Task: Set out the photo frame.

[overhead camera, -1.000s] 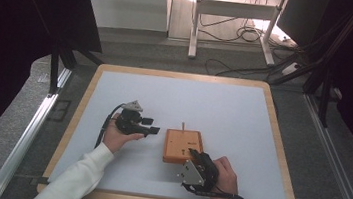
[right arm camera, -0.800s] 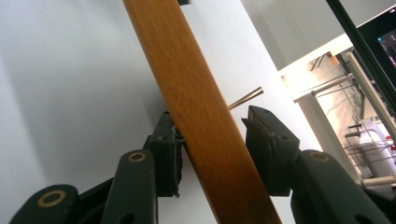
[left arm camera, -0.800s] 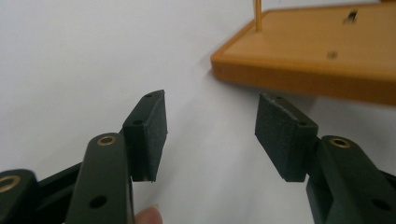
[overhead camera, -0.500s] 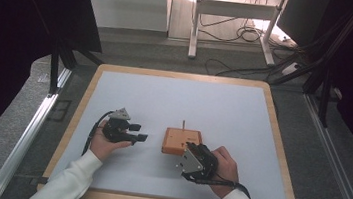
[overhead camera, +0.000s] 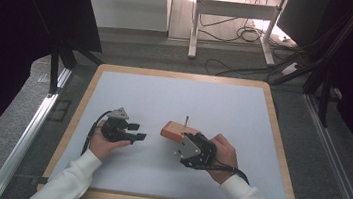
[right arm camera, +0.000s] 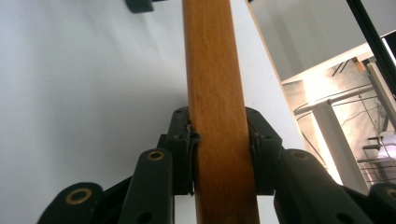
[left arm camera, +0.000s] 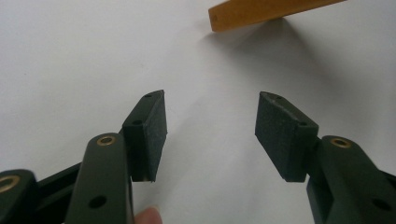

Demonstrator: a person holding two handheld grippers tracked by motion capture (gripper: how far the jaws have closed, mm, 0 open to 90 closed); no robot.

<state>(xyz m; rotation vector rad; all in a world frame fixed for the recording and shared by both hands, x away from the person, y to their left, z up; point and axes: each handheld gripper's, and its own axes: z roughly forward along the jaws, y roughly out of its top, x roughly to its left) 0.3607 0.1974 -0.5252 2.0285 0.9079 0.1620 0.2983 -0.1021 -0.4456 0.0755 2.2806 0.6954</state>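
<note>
Wooden block [overhead camera: 177, 131] at mid-table, clamped edgewise between the just-closing right gripper [overhead camera: 190, 149] jaws, left gripper [overhead camera: 135, 131] at its 9 o'clock, jaws apart, nothing between, block at their 1 o'clock.

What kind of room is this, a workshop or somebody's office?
Most likely a lab or test room set up for recording. A white-topped table with a wooden rim sits inside a dark metal frame, loose cables lie on the floor behind, and a person works a wooden block with hand-held grippers.
</note>
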